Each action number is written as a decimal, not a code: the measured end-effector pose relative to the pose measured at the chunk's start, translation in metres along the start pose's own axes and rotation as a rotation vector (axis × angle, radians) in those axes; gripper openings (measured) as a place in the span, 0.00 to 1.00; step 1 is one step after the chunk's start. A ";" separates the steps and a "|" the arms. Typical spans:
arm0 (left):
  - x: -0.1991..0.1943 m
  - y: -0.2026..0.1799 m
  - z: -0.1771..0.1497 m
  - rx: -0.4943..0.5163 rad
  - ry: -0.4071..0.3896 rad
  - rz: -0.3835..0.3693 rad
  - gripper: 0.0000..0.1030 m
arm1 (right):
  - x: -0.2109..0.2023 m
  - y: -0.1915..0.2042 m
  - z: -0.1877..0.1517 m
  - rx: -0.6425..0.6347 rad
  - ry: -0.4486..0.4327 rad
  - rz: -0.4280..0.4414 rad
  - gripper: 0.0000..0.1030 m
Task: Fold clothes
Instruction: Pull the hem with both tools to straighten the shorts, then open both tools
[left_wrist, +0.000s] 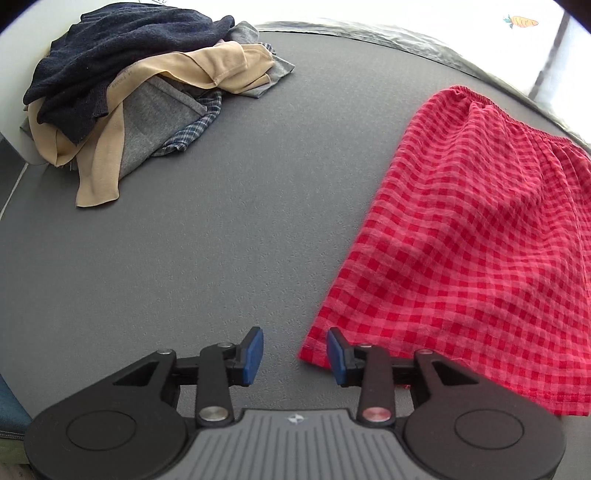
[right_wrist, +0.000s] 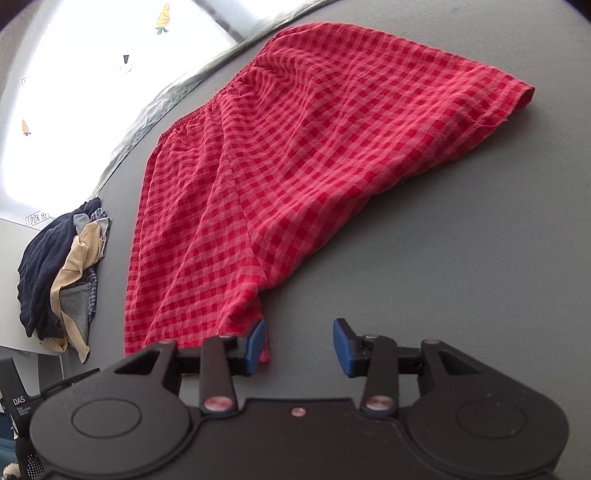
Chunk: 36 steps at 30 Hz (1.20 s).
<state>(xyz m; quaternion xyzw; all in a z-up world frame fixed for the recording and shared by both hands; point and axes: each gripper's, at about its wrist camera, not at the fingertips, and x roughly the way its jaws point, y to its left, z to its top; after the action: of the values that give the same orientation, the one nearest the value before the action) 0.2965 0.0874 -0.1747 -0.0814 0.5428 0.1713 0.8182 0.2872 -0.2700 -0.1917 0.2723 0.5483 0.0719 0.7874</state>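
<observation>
Now both sets of jaws part-spread and empty, left gripper (left_wrist: 295, 356) just beside the near hem corner of the red checked shorts (left_wrist: 472, 236), right gripper (right_wrist: 300, 347) beside the hem's other corner, shorts spread flat toward the gray table's (left_wrist: 221, 229) far edge, clothes pile (left_wrist: 140, 96) at the far left corner.

Bright daylight blows out the far background white; both views sharp, with fisheye-curved, vignetted edges.

My right gripper (right_wrist: 299, 345) stands with its jaws apart and nothing between them. The red checked garment (right_wrist: 295, 166) lies spread ahead on the grey table (right_wrist: 461, 266); its near corner is beside my left pad (right_wrist: 256, 345). A pile of clothes (right_wrist: 62, 273) sits far to the left.
</observation>
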 end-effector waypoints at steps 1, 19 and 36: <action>-0.004 -0.004 0.001 0.001 -0.013 -0.003 0.39 | -0.003 -0.005 0.002 0.009 -0.011 -0.007 0.40; -0.002 -0.167 -0.007 0.390 -0.026 -0.105 0.51 | -0.026 -0.097 0.057 0.140 -0.187 -0.112 0.42; 0.003 -0.189 -0.007 0.453 -0.015 -0.045 0.68 | -0.001 -0.096 0.087 0.089 -0.243 -0.111 0.45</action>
<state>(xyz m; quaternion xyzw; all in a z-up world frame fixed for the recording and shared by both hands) 0.3612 -0.0893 -0.1901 0.0935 0.5591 0.0273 0.8234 0.3477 -0.3818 -0.2174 0.2829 0.4658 -0.0294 0.8379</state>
